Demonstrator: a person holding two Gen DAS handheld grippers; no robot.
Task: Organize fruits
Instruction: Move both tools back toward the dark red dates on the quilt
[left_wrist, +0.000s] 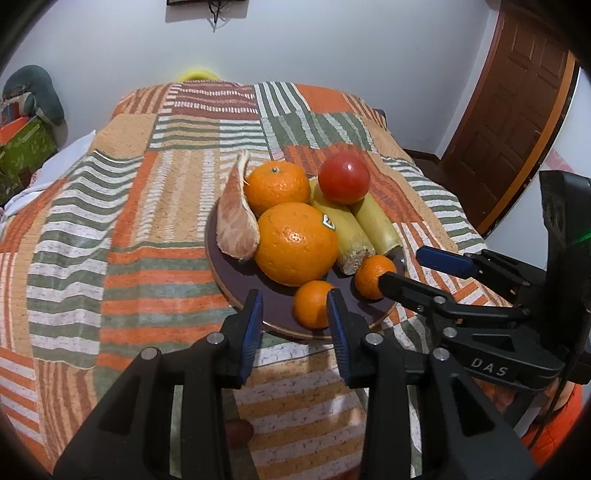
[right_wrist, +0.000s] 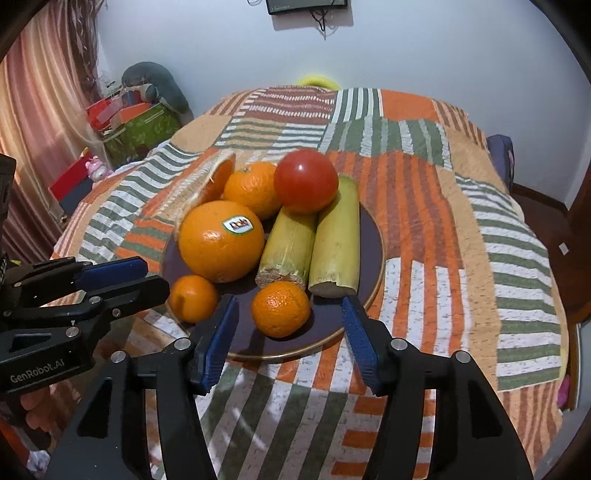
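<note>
The left gripper hangs over the near rim of the dark round plate, its blue pads apart and bare; a small tangerine sits just beyond and beside its right-hand finger, not between the pads, so nothing is held. The right gripper stands wider open, its pads on either side of a second small tangerine without pressing on it; the fruit rests on the plate.

Straight ahead of the right gripper lie two green-yellow sugarcane pieces side by side, long axes running away from the tool, their cut ends facing it, nearly touching the tangerine. A red tomato rests on their far ends. Ahead and left of the right gripper sits a large orange with a sticker, a mid-sized orange beyond it. Ahead and left of the left gripper, a peeled pomelo wedge leans on the large orange, its long axis pointing away, tip at the far end. The plate rests on a striped patchwork blanket
</note>
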